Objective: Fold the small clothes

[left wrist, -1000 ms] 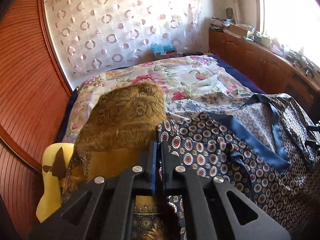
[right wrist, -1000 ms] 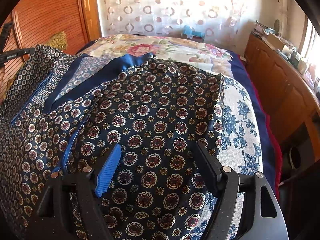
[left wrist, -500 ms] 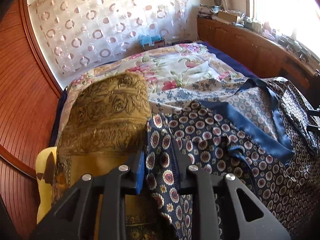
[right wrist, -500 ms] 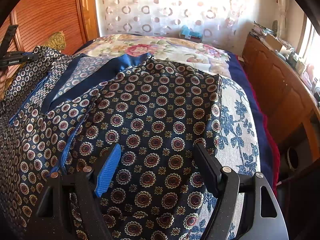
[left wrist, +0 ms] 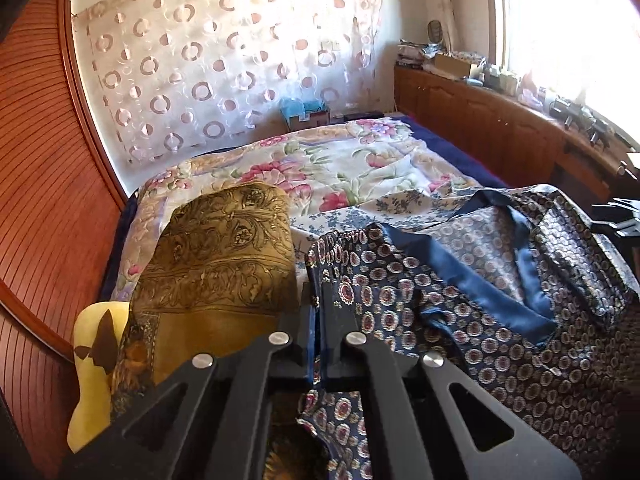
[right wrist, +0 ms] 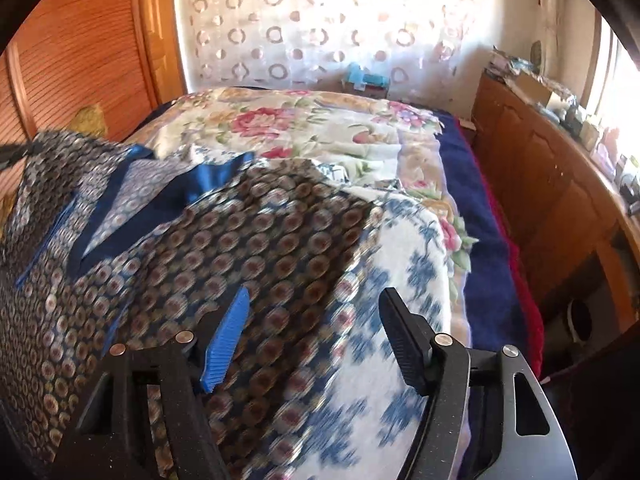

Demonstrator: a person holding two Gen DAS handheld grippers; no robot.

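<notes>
The left gripper (left wrist: 316, 312) is now clamped on the near left edge of the patterned navy garment (left wrist: 460, 300), its jaws pressed together with a fold of the cloth pinched between them and hanging below; half a second ago those jaws stood slightly apart with the edge loose between them, so the pinch has only just been made. The garment lies spread across the floral bedspread (left wrist: 320, 168), its blue satin collar (left wrist: 472, 276) turned open toward the far side, and just beside a gold-brown patterned cloth (left wrist: 224, 256) on the left. The right gripper (right wrist: 316, 320) hovers over the garment's right-hand edge, where it meets a blue-and-white floral sheet (right wrist: 412, 280); its jaws are closing but stand well apart, and nothing is pressed between the pads yet (this view is motion-blurred, so how close the pads are to the cloth is unclear). Judgement: one side is secured and the other not yet, so the fold itself has not begun.
</notes>
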